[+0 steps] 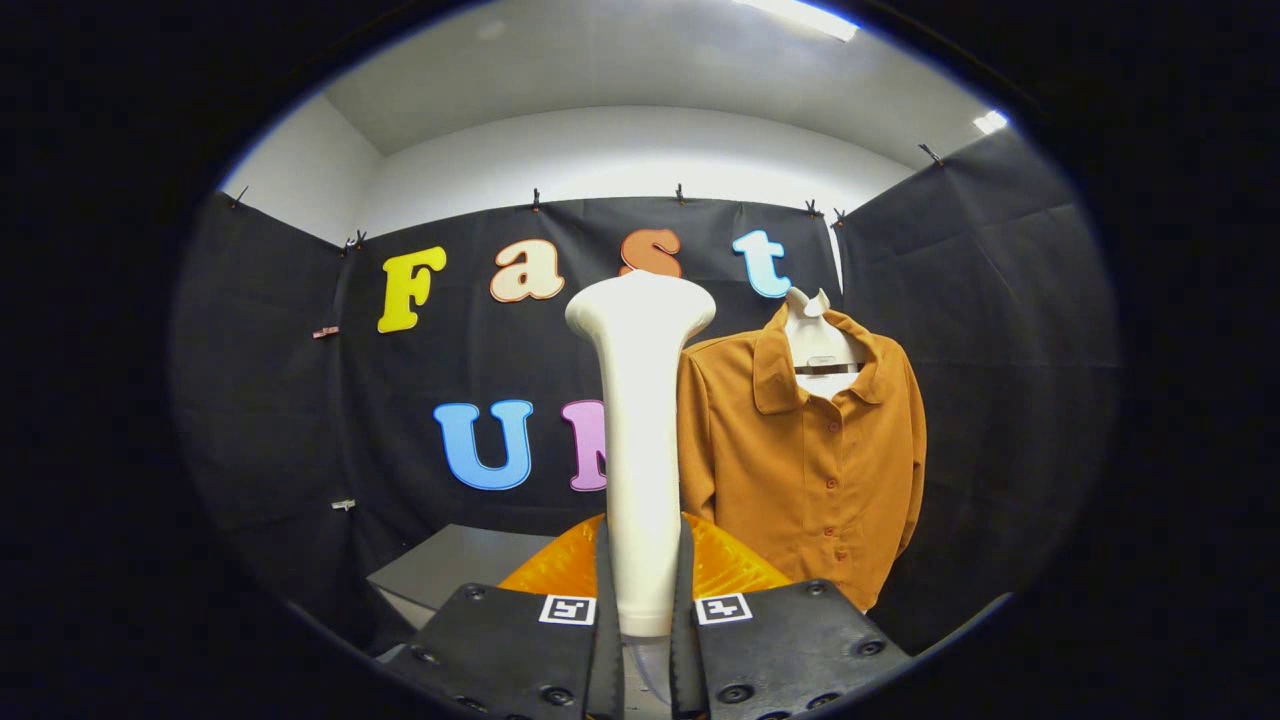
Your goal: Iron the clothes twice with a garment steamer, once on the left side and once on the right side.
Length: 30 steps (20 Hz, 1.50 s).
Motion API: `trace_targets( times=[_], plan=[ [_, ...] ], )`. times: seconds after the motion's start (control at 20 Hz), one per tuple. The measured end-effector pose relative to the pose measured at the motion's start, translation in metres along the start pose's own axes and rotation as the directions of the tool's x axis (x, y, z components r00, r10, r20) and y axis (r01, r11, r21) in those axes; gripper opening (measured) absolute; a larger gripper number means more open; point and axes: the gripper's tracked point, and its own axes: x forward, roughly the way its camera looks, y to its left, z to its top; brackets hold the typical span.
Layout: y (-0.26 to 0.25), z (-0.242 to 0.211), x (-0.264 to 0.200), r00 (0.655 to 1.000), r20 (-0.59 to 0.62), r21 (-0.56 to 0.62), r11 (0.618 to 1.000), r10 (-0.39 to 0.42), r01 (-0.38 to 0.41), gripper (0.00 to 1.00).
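Tool [640, 600] clamped on white steamer [640, 420], both fingers [520, 640] pressing handle. Steamer upright, flared head at top. Orange shirt [800, 450] hangs on white mannequin [820, 340] beyond fingers, right of steamer, apart from it. Orange ribbed object [730, 565] just behind fingers, identity unclear. Grey bench [440, 570] lower left.
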Motion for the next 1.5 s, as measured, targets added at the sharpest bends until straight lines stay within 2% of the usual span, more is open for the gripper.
trace_targets(
  times=[0.8,1.5],
  plan=[
    [-0.001,0.007,0.02,1.0,0.021,-0.008,1.0,0.01,-0.01,0.22],
    [-0.005,0.009,0.013,1.0,0.017,-0.014,1.0,0.009,-0.009,0.21]
  ],
)
